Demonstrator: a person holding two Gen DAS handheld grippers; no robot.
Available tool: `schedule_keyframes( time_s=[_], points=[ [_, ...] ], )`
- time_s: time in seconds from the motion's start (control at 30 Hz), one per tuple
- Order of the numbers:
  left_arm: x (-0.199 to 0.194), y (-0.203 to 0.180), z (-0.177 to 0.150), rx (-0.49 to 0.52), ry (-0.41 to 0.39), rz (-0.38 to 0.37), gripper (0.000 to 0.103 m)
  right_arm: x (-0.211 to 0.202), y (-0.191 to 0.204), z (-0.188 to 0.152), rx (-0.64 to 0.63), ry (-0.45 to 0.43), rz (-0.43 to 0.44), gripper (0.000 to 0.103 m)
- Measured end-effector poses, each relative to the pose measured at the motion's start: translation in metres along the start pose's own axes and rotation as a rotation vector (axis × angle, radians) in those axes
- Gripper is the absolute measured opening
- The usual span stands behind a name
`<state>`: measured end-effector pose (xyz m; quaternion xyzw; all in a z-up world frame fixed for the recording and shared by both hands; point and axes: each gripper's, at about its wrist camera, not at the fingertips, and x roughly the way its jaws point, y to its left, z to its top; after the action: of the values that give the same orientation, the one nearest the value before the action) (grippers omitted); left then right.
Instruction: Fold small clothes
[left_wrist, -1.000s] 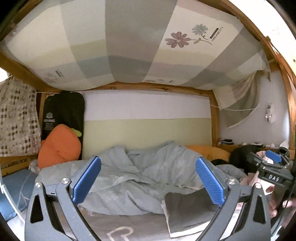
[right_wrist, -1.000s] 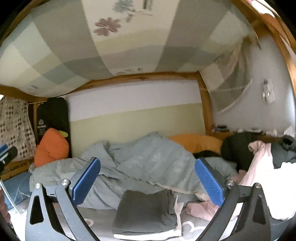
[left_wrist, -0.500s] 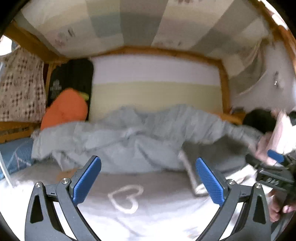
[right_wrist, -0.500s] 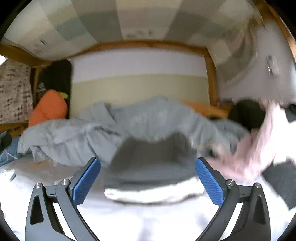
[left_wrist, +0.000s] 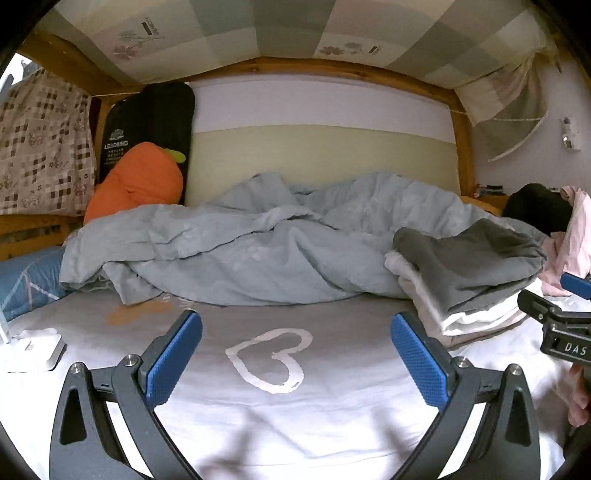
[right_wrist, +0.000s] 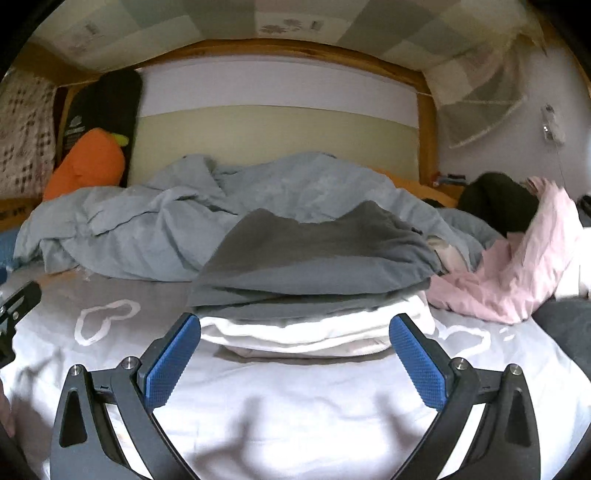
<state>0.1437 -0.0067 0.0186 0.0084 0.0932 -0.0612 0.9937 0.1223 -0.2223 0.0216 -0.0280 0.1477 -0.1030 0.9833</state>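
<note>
A stack of folded clothes, a grey garment (right_wrist: 314, 258) on top of white ones (right_wrist: 314, 328), lies on the bed sheet right in front of my right gripper (right_wrist: 293, 354), which is open and holds nothing. In the left wrist view the same stack (left_wrist: 469, 269) sits at the right. My left gripper (left_wrist: 295, 358) is open above the sheet's white heart print (left_wrist: 273, 354). A crumpled pink garment (right_wrist: 517, 273) lies right of the stack, with a dark garment (right_wrist: 498, 206) behind it. The right gripper's body (left_wrist: 557, 321) shows at the left view's right edge.
A rumpled light-blue duvet (left_wrist: 258, 247) fills the back of the bed. An orange carrot plush (left_wrist: 136, 184) leans in the back left corner. A white box (left_wrist: 33, 349) rests at the left edge. A wooden bunk frame (left_wrist: 463, 147) and wall close the far side.
Both grippers have tilted down and dropped toward the bed sheet. The folded stack now sits close in front of the right gripper. Both stayed open.
</note>
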Motion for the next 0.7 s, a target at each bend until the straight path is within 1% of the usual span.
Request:
schedule_keyframes(
  time_s=[0.23, 0.4, 0.57, 0.67, 0.7],
  points=[
    [-0.0016, -0.0101, 0.0023, 0.059, -0.010, 0.017, 0.102, -0.0033, -0.0008, 0.0025, -0.006, -0.005, -0.005, 0.102],
    [-0.0046, -0.0052, 0.0035, 0.042, -0.024, 0.031, 0.102, -0.0031, -0.0014, 0.0047, -0.009, 0.002, 0.000, 0.103],
    [-0.0001, -0.0030, 0.0036, 0.029, -0.001, 0.029, 0.102, -0.0026, -0.0022, 0.0050, -0.003, -0.002, 0.002, 0.103],
    [-0.0043, -0.0052, 0.0033, 0.042, -0.019, 0.060, 0.102, -0.0017, -0.0040, 0.0050, 0.004, -0.002, 0.004, 0.103],
    [-0.0055, -0.0062, 0.0031, 0.046, -0.025, 0.058, 0.102, -0.0011, -0.0045, 0.0050, 0.008, 0.000, 0.005, 0.102]
  ],
)
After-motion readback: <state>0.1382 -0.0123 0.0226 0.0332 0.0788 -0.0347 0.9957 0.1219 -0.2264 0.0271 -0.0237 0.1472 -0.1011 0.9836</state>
